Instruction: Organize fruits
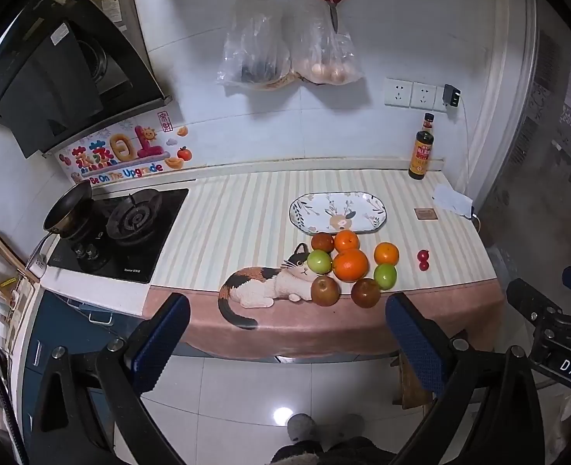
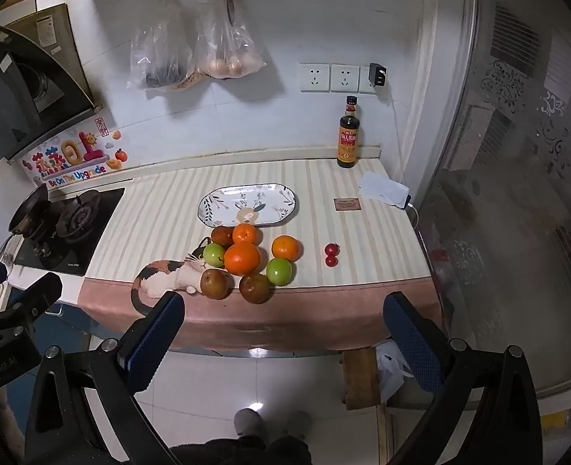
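A cluster of fruit lies near the counter's front edge: a big orange [image 1: 350, 265] [image 2: 242, 258], two smaller oranges [image 1: 386, 253] [image 2: 285, 248], green apples [image 1: 385, 276] [image 2: 279, 271], brown-red apples [image 1: 325, 290] [image 2: 216, 283] and two small red cherry tomatoes [image 1: 423, 259] [image 2: 331, 254]. An oval patterned plate [image 1: 370, 215] [image 2: 281, 203] sits empty just behind them. My left gripper [image 1: 287, 325] and my right gripper [image 2: 283, 325] are both open and empty, held off the counter's front edge, above the floor.
A soy sauce bottle [image 1: 421, 148] [image 2: 348, 133] stands at the back right, a white cloth [image 2: 382, 188] and a small brown card [image 2: 347, 204] near it. A gas stove [image 1: 122, 228] with a pan [image 1: 70, 207] is at the left. Plastic bags and scissors hang on the wall.
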A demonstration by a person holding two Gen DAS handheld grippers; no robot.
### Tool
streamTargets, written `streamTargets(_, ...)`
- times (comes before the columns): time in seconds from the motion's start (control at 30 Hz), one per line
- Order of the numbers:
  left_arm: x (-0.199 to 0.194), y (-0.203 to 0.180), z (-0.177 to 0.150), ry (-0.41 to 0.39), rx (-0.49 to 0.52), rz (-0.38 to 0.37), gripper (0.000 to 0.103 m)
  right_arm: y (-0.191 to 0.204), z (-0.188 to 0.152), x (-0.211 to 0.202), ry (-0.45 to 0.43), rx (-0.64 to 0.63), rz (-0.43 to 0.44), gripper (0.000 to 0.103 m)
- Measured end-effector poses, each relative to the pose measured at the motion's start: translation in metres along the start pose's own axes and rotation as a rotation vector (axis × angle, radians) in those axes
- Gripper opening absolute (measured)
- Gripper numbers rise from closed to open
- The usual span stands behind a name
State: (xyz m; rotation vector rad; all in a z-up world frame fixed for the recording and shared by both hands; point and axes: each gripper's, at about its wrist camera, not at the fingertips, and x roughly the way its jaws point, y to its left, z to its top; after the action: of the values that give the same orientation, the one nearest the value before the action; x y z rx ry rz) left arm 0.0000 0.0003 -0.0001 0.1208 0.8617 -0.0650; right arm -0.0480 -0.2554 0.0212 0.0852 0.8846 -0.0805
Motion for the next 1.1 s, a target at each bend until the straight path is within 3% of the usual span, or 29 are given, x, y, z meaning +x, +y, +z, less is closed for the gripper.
streamTargets(1.1, -0.007, 0.003, 0.013, -0.017, -0.009, 0.001, 0.103, 0.001, 0.004, -0.002, -0.004, 0.0, 0.013, 0.103)
